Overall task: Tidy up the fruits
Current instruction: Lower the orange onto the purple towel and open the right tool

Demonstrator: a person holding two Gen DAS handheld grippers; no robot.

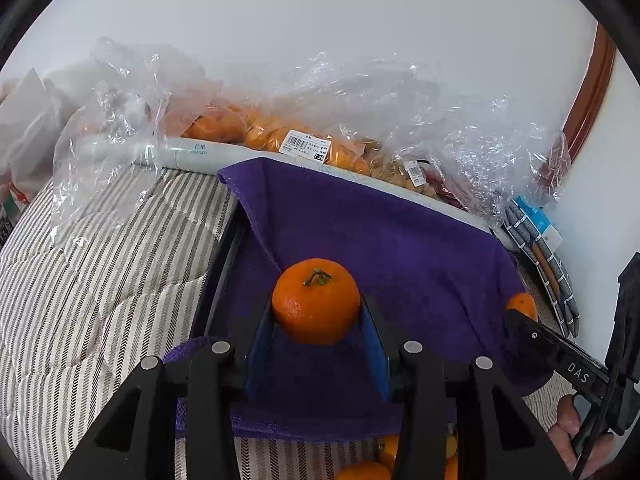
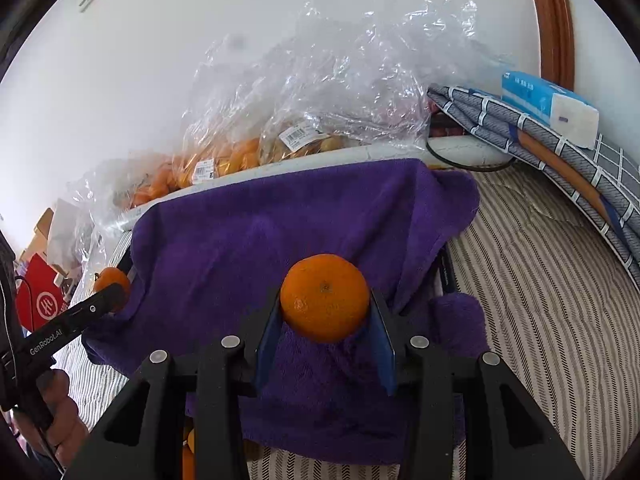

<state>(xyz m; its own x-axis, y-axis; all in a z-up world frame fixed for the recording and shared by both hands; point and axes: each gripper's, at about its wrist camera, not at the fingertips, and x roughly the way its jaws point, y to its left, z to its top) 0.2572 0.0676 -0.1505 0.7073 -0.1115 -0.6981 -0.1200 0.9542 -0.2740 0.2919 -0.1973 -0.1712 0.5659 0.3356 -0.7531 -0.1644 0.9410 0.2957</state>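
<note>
Left tongs (image 1: pixel 316 316) clamp a mandarin (image 1: pixel 316 301), stem up; right tongs (image 2: pixel 325 312) clamp another (image 2: pixel 325 298). Both fruits hang just above the purple towel (image 1: pixel 400 248), one per side. Probably each goes straight down; neither hand crosses.

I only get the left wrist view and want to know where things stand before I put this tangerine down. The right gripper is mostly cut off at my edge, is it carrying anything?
Observer: Yes. The right gripper is shut on its own tangerine, over the purple towel.
Operator: Stem up, like mine?
Observer: No stem shows on it, only a small dimple facing the camera.
Operator: What lies to the right of the towel?
Observer: Bare striped bedding, with a blue tissue pack on folded checked fabric behind it.
</note>
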